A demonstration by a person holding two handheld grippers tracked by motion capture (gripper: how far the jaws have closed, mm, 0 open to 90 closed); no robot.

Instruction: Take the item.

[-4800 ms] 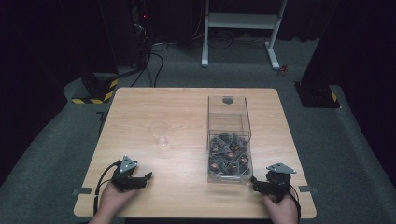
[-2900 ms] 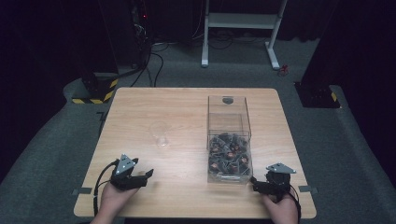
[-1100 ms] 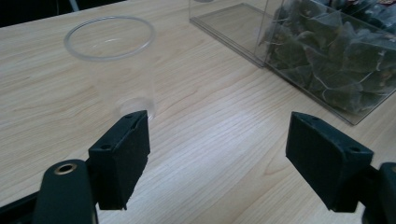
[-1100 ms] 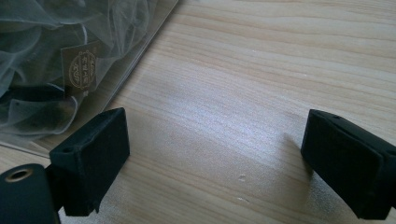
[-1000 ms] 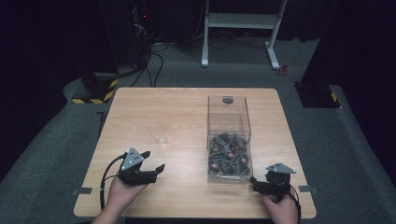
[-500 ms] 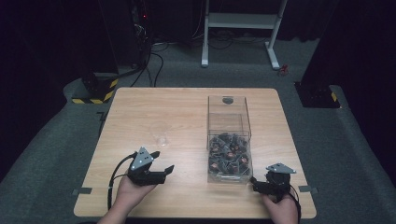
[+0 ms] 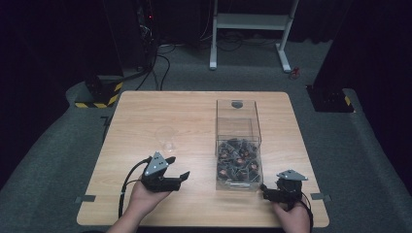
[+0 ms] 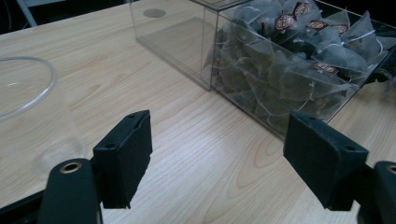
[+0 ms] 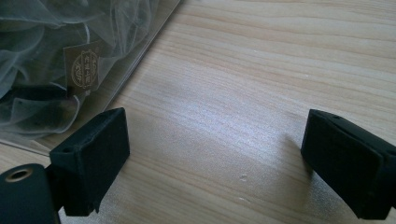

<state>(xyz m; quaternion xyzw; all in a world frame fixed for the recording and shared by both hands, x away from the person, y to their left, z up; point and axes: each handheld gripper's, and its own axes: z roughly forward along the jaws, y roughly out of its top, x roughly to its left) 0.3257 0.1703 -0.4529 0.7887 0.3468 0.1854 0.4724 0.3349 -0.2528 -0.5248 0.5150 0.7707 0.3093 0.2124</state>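
High view, left gripper (image 7: 177, 174): jaws spread wide, empty, aimed toward the clear box (image 7: 238, 145), nearer the cup than the right one.
Right gripper (image 7: 265, 190): jaws apart, empty, just beside the box's near right corner.
Tea bags (image 8: 299, 51): heaped in the box's near half.
Cup (image 7: 165, 138): upright, left of the box.
Box axis: near-to-far.
Surface: pale wood table (image 7: 145, 111).
Room: dark, carpeted.

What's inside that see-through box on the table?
The clear box has a heap of pyramid tea bags with small tags in its near part; the far part looks empty. Bags deep in the heap are covered by others.
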